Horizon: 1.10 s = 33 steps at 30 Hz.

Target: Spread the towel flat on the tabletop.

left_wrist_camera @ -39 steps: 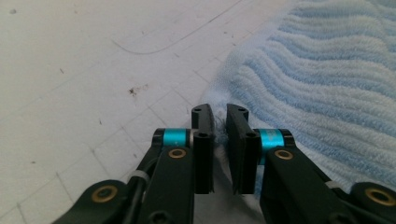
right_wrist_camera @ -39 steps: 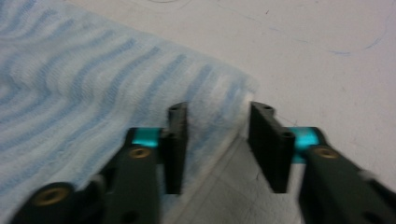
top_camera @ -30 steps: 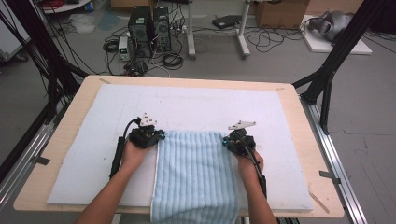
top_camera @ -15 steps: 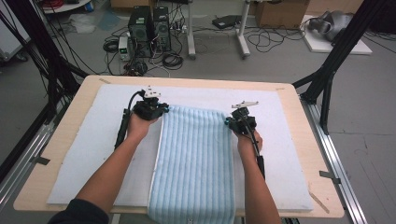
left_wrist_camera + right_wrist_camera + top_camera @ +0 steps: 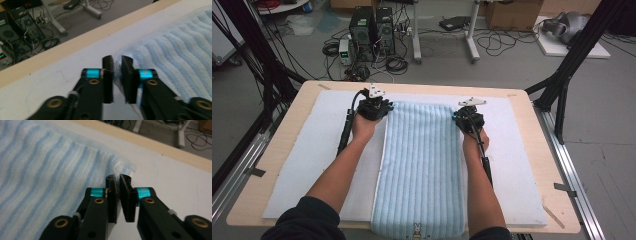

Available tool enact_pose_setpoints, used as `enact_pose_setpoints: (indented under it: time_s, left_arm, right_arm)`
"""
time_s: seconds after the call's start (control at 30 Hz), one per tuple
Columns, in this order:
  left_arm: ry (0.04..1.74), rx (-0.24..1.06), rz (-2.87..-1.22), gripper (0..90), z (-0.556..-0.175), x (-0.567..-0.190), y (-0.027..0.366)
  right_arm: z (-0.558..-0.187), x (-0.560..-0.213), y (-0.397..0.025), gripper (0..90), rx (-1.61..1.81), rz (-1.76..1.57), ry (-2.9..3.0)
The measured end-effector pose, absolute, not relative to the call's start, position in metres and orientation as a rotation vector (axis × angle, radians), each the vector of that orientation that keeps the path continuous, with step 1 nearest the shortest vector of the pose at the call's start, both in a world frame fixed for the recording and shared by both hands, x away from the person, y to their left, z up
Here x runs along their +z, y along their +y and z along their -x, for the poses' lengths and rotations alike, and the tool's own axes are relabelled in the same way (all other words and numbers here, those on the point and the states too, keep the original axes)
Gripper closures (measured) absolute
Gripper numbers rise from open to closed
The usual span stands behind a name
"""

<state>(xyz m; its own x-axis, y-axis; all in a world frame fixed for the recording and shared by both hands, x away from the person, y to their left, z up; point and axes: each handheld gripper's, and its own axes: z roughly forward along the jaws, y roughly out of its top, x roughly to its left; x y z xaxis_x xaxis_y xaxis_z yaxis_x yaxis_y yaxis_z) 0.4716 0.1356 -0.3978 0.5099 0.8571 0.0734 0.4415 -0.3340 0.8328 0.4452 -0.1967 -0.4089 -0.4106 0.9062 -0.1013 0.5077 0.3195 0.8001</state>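
Two tongs work here, one at each far corner of the light blue striped towel (image 5: 419,170). The left gripper (image 5: 117,68) has its jaws nearly together, and a thin bit of the towel's corner sits between them, so I judge it is clenched on the cloth. The right gripper (image 5: 119,187) shows also a narrow slit between the jaws, with the towel's corner just beyond the tips; if cloth is inside, I cannot tell.

In the high view the left gripper (image 5: 373,106) and the right gripper (image 5: 469,119) stand in the upper middle of the frame. The towel lies long between them on the white mat (image 5: 522,165), and its near end reaches the bottom edge.

To lay the towel well, both corners should come down level and at equal tension, so that the far edge stays straight and no wrinkle forms.
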Motion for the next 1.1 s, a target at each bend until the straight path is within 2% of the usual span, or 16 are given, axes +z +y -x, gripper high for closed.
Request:
enact_pose_setpoints:
  time_s: [0.03, 0.13, 0.27, 0.43, 0.63, 0.73, 0.8, 0.93, 1.1]
  left_arm:
    - [1.109, 0.638, -1.966, 44.4, -0.472, -0.4, 0.137]
    - [1.159, 0.638, -1.965, 37.3, -0.468, -0.405, 0.142]
    - [1.19, 0.613, -1.983, 40.5, -0.462, -0.411, 0.151]
    - [1.186, 0.514, -2.034, 49.4, -0.452, -0.428, 0.153]
    - [1.146, 0.481, -2.08, 59.0, -0.446, -0.441, 0.138]
    - [1.174, 0.461, -2.068, 70.4, -0.445, -0.44, 0.135]
    - [1.175, 0.449, -2.069, 87.7, -0.445, -0.44, 0.135]
    - [1.241, 0.522, -2.047, 88.8, -0.445, -0.44, 0.133]
    - [1.285, 0.57, -2.007, 88.8, -0.448, -0.441, 0.135]
  right_arm:
    - [-0.448, -0.413, -0.198, 70.0, 0.941, -1.279, 2.061]
    - [-0.448, -0.42, -0.206, 60.8, 0.948, -1.394, 2.073]
    - [-0.442, -0.414, -0.213, 58.0, 0.989, -1.405, 2.041]
    - [-0.434, -0.409, -0.214, 56.4, 1.035, -1.378, 2.067]
    - [-0.426, -0.419, -0.212, 65.6, 0.948, -1.388, 2.136]
    - [-0.424, -0.426, -0.211, 70.3, 0.907, -1.408, 2.169]
    - [-0.426, -0.432, -0.209, 75.5, 0.882, -1.42, 2.201]
    - [-0.426, -0.439, -0.206, 86.7, 0.9, -1.451, 2.203]
    - [-0.428, -0.44, -0.201, 87.4, 0.896, -1.4, 2.191]
